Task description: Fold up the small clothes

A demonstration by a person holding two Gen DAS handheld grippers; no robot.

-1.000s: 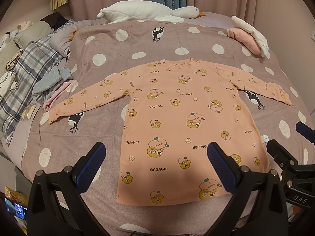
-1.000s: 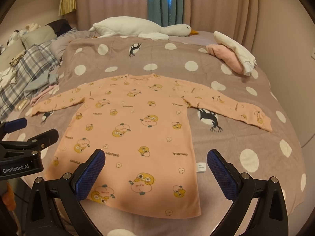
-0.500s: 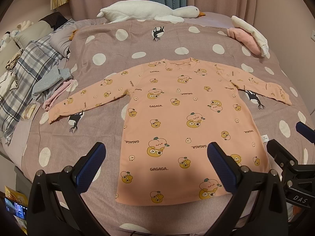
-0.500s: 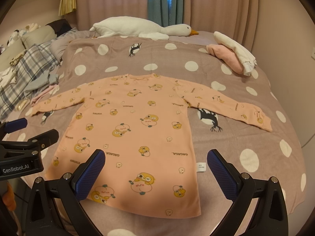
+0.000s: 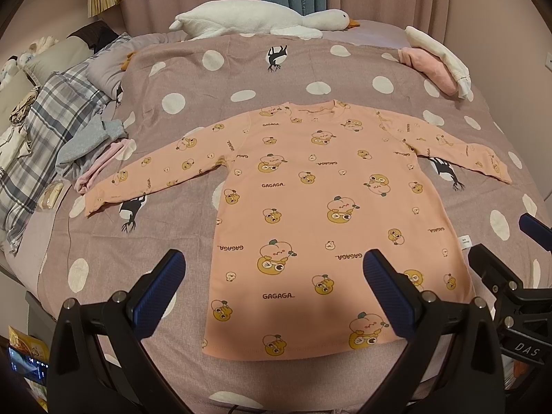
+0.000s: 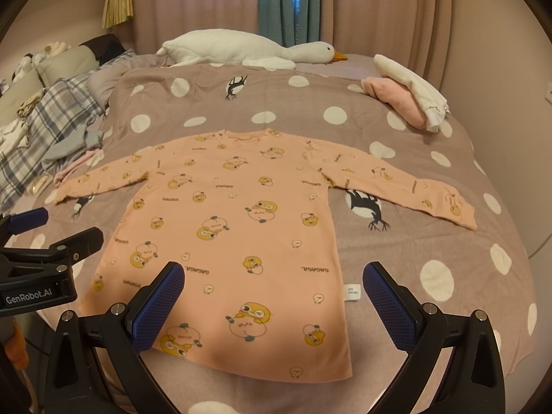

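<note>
Both grippers hovering at hem end of flat shirt, nothing gripped

Peach shirt [image 5: 321, 214] lying spread face-up on dotted bedspread [image 5: 241, 69], collar away, hem nearest, long axis running straight ahead of the jaws, sleeves out sideways; left gripper [image 5: 274, 291] sitting with jaws wide apart over hem's left half; right gripper [image 6: 274, 293] likewise apart over right half; left sleeve [image 5: 151, 176] probably falling to left gripper, right sleeve [image 6: 396, 186] to right.

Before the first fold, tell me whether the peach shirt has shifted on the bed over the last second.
No. The peach shirt lies flat as before, its left cuff still beside the same bird print on the polka-dot blanket.
</note>
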